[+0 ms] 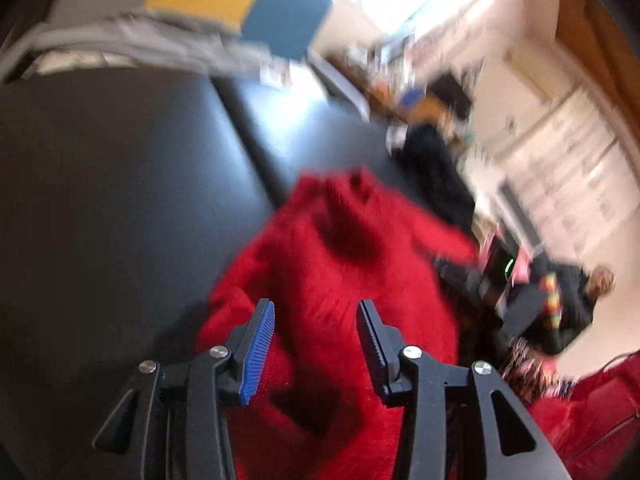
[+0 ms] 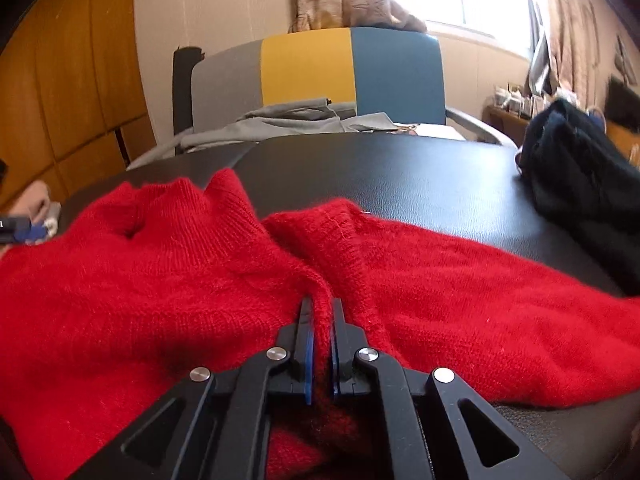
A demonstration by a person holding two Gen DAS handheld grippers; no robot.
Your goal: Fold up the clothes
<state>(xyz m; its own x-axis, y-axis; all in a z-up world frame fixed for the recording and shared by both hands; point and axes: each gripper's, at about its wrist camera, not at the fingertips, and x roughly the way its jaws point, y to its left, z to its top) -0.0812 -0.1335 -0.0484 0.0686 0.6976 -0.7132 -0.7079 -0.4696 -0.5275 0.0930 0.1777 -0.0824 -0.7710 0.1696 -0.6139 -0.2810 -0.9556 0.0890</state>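
The fuzzy red knitted sweater (image 2: 160,280) lay on the black table (image 2: 400,176). The right gripper (image 2: 320,312) pinched its fold. Only the left view showed the left gripper (image 1: 316,316) spread apart, holding nothing.

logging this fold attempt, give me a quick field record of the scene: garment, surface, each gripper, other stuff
garment: red sweater, fuzzy knit, rumpled, not yet folded
surface: black table
left gripper: open above the sweater, nothing between its pads
right gripper: shut on a ridge of the red sweater
other clothing: dark garment at the table's right edge; grey clothes on the chair
chair: grey, yellow and blue back, behind the table
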